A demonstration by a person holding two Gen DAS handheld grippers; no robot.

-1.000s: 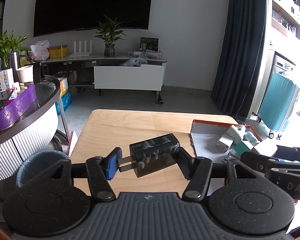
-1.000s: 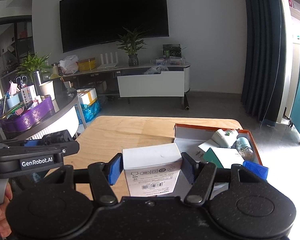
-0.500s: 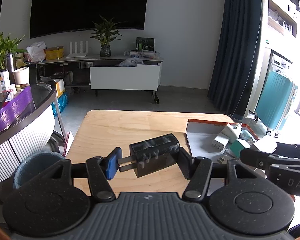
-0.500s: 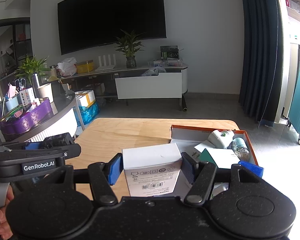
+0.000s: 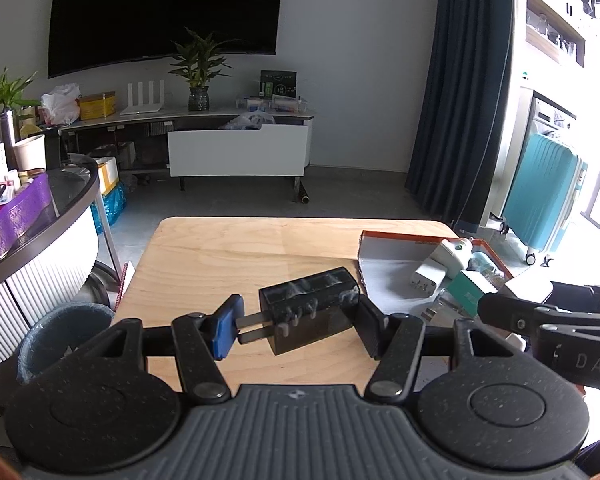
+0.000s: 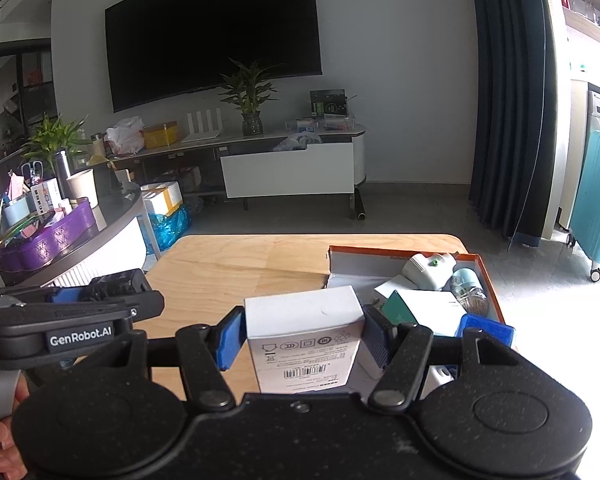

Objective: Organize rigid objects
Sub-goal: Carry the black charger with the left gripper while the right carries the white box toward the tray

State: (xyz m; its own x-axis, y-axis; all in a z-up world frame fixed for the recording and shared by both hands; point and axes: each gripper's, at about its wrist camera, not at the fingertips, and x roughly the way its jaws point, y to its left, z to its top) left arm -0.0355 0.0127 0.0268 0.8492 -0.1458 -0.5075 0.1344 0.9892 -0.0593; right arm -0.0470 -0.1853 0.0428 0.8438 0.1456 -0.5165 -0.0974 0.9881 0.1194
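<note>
Left wrist view: black plug adapter clamped between the left gripper fingers, prongs pressed against the blue left pad, body against the dark right one, raised above the wooden bench. Same grip, same tilt as a second ago; only the background slides a little, so no real progress in that interval. Open orange-rimmed box at the bench's right side, holding a white charger, a teal carton and other small items.

Right wrist view: white carton with barcode label pinched squarely between the right gripper fingers, blue pad on the left face, dark pad on the right face, held just in front of the orange-rimmed box. Unchanged hold here too; blue item and a small glass jar visible inside the box. Left gripper body visible at the left edge, a hand around its handle.

Meaning for the task, as a judgement: both pieces lifted and secure, neither yet placed; a pause or a slow carry before set-down. Likely destination the box, though not certain from these views. Box already crowded, so free floor space for the carton looks tight.
</note>
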